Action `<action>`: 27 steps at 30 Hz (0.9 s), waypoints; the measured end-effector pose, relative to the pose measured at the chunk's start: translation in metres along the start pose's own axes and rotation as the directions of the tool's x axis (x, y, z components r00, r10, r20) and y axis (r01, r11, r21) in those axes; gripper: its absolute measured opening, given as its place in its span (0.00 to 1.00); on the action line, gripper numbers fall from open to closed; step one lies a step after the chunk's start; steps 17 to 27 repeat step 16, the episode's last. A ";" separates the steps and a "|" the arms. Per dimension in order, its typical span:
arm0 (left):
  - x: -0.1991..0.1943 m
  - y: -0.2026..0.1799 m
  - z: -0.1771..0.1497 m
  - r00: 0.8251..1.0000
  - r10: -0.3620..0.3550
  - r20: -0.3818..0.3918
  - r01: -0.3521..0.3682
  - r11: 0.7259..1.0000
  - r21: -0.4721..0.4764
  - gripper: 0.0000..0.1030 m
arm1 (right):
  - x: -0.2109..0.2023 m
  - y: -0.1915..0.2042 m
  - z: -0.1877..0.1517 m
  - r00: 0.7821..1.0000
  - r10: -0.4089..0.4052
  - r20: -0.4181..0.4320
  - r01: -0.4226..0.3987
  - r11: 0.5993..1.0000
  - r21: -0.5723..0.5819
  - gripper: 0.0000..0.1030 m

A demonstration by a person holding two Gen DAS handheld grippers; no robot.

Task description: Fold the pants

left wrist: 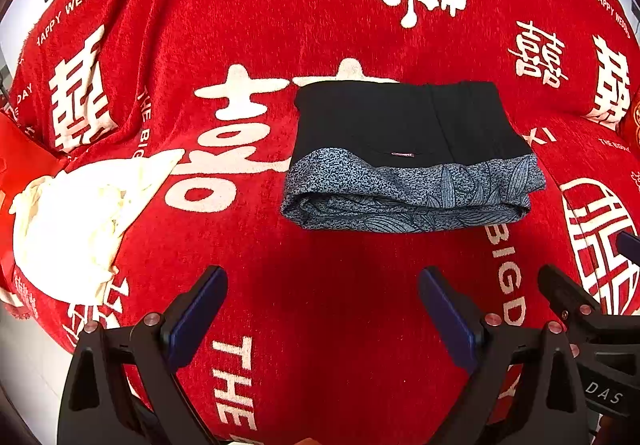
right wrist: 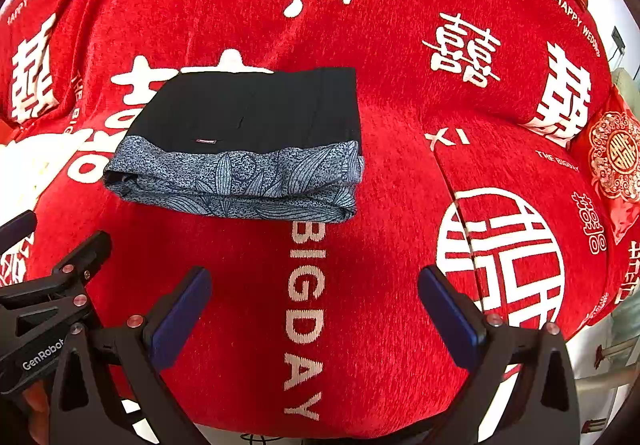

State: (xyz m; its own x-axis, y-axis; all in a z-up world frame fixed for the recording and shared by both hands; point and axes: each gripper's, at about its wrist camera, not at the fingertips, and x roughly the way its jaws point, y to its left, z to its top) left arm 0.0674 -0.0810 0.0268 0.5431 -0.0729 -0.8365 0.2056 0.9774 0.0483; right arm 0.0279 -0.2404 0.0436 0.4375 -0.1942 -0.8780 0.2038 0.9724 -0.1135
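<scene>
The pants (left wrist: 408, 153) lie folded into a compact rectangle on the red sofa cover (left wrist: 320, 285), black on top with a blue-grey leaf-print band along the near edge. In the right wrist view the same folded pants (right wrist: 244, 141) sit left of centre. My left gripper (left wrist: 323, 285) is open, well short of the pants and holding nothing. My right gripper (right wrist: 314, 285) is open too, empty, with the pants ahead and to its left. Each gripper shows at the edge of the other's view.
A crumpled cream garment (left wrist: 76, 221) lies on the cover at the left. A red embroidered cushion (right wrist: 616, 161) rests at the right end of the sofa. The cover's front edge drops off just below the grippers.
</scene>
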 end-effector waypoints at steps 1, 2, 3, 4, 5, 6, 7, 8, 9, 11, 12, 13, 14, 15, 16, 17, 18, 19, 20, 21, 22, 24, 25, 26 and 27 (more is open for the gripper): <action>0.000 0.000 0.000 1.000 0.000 0.000 0.000 1.000 0.000 0.94 | 0.000 0.000 0.000 1.000 0.000 0.000 0.000 1.000 -0.001 1.00; 0.000 0.000 0.000 1.000 0.000 0.000 0.000 1.000 -0.001 0.94 | 0.001 0.000 0.001 1.000 0.000 0.000 0.000 1.000 -0.002 1.00; 0.000 0.000 0.000 1.000 0.000 0.000 0.000 1.000 -0.001 0.94 | 0.001 0.000 0.001 1.000 0.000 0.001 0.000 1.000 -0.003 1.00; 0.000 -0.001 0.000 1.000 0.000 0.000 0.000 1.000 0.000 0.94 | 0.001 -0.001 0.001 1.000 0.000 0.002 0.000 1.000 -0.003 1.00; 0.000 -0.001 0.000 1.000 0.002 0.001 -0.002 1.000 0.001 0.94 | 0.001 -0.001 0.001 1.000 0.001 0.002 -0.001 1.000 -0.002 1.00; 0.000 -0.001 0.000 1.000 0.002 0.001 -0.002 1.000 0.001 0.94 | 0.001 -0.001 0.001 1.000 0.001 0.001 -0.001 1.000 -0.002 1.00; 0.000 -0.001 0.000 1.000 0.003 0.001 -0.003 1.000 0.003 0.94 | 0.001 -0.001 0.001 1.000 0.001 0.001 -0.001 1.000 -0.001 1.00; 0.000 -0.002 0.000 1.000 0.003 0.001 -0.003 1.000 0.003 0.94 | 0.001 -0.001 0.000 1.000 0.002 0.002 -0.002 1.000 0.000 1.00; 0.000 -0.002 0.000 1.000 0.002 0.001 -0.002 1.000 0.004 0.94 | 0.001 -0.001 0.000 1.000 0.003 0.001 -0.003 1.000 0.001 1.00; 0.000 -0.003 0.000 1.000 0.000 0.002 0.000 1.000 0.005 0.94 | 0.000 -0.002 -0.001 1.000 0.004 0.002 -0.004 1.000 0.003 1.00; -0.001 -0.003 0.000 1.000 -0.001 0.004 0.001 1.000 0.005 0.94 | 0.000 -0.002 -0.001 1.000 0.004 0.003 -0.004 1.000 0.004 1.00; -0.002 -0.004 0.000 1.000 -0.002 0.008 0.002 1.000 0.006 0.94 | 0.000 -0.003 -0.001 1.000 0.006 0.003 -0.006 1.000 0.005 1.00; -0.003 -0.005 0.000 1.000 -0.001 0.016 0.001 1.000 0.007 0.94 | -0.001 -0.003 -0.001 1.000 0.009 0.004 -0.009 1.000 0.007 1.00; -0.005 -0.005 -0.001 1.000 0.001 0.027 -0.002 1.000 0.009 0.94 | -0.001 -0.004 -0.002 1.000 0.012 0.005 -0.012 1.000 0.009 1.00; -0.006 -0.007 -0.001 0.999 0.001 0.033 -0.001 1.000 0.014 0.94 | -0.001 -0.004 -0.002 1.000 0.013 0.006 -0.013 1.000 0.010 1.00; -0.006 -0.007 -0.001 0.999 0.001 0.033 -0.001 1.000 0.014 0.94 | -0.001 -0.004 -0.002 1.000 0.013 0.006 -0.013 1.000 0.010 1.00; -0.006 -0.007 -0.001 0.999 0.001 0.033 -0.001 1.000 0.014 0.94 | -0.001 -0.004 -0.002 1.000 0.013 0.006 -0.013 1.000 0.010 1.00; -0.006 -0.007 -0.001 0.999 0.001 0.033 -0.001 1.000 0.014 0.94 | -0.001 -0.004 -0.002 1.000 0.013 0.006 -0.013 1.000 0.010 1.00; -0.006 -0.007 -0.001 0.999 0.001 0.033 -0.001 1.000 0.014 0.94 | -0.001 -0.004 -0.002 1.000 0.013 0.006 -0.013 1.000 0.010 1.00; -0.006 -0.007 -0.001 0.999 0.001 0.033 -0.001 1.000 0.014 0.94 | -0.001 -0.004 -0.002 1.000 0.013 0.006 -0.013 1.000 0.010 1.00; -0.006 -0.007 -0.001 0.999 0.001 0.033 -0.001 1.000 0.014 0.94 | -0.001 -0.004 -0.002 1.000 0.013 0.006 -0.013 1.000 0.010 1.00; -0.006 -0.007 -0.001 0.999 0.001 0.033 -0.001 1.000 0.014 0.94 | -0.001 -0.004 -0.002 1.000 0.013 0.006 -0.013 1.000 0.010 1.00; -0.006 -0.007 -0.001 0.999 0.001 0.033 -0.001 1.000 0.014 0.94 | -0.001 -0.004 -0.002 1.000 0.013 0.006 -0.013 1.000 0.010 1.00; -0.006 -0.007 -0.001 0.999 0.001 0.033 -0.001 1.000 0.014 0.94 | -0.001 -0.004 -0.002 1.000 0.013 0.006 -0.013 1.000 0.010 1.00; -0.006 -0.007 -0.001 0.999 0.001 0.033 -0.001 1.000 0.014 0.94 | -0.001 -0.004 -0.002 1.000 0.013 0.006 -0.013 1.000 0.010 1.00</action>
